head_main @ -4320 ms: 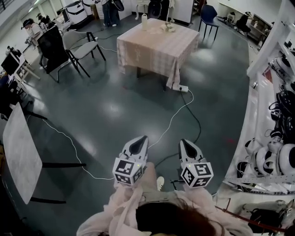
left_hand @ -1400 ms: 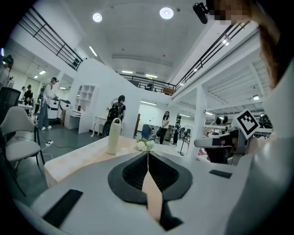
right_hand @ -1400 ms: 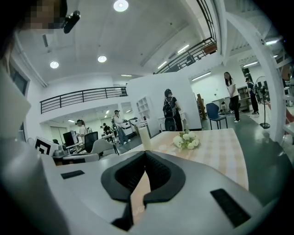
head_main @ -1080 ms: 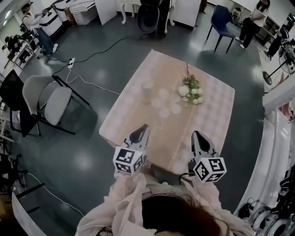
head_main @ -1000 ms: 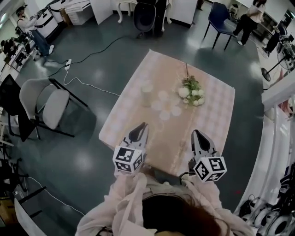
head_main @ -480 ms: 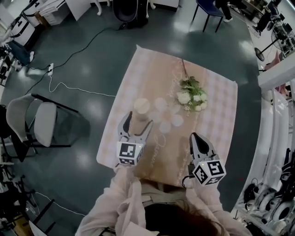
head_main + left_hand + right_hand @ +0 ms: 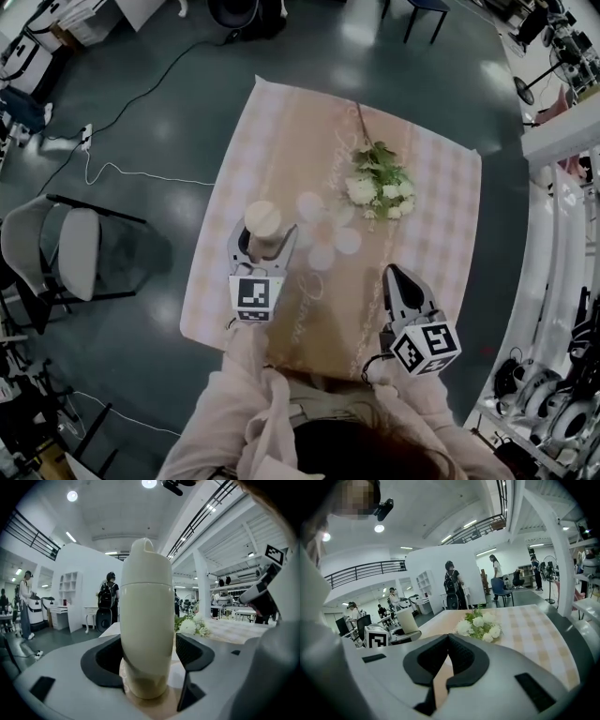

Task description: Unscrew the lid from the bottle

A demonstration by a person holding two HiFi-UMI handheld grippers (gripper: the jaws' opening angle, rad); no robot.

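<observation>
1. The left gripper (image 7: 265,237) is open. Its jaws have just been opening and now stand wide, with the bottle (image 7: 144,634) upright between them. A gap shows beside the right pad. The left pad is partly behind the bottle, and no pressing is seen.
2. The step in hand seems to be taking hold of the bottle body. To do it well, the jaws should close low on the body, under the seam of the lid (image 7: 145,562). The bottle should be centred in the pads and held firmly enough that it cannot turn with the lid.
3. The bottle should probably stay standing on the table (image 7: 436,253) while the jaws close, so that it does not tip.
4. The right gripper (image 7: 393,274) is closed and empty. It hovers to the right of the left gripper, apart from the bottle. It will need to open before it can take the lid, which sits above the left jaws.
5. The bottle is cream and opaque with its lid on, so its content cannot be seen.
6. A bunch of flowers (image 7: 380,183) lies on the cloth ahead of the right gripper, well apart from the bottle.
</observation>
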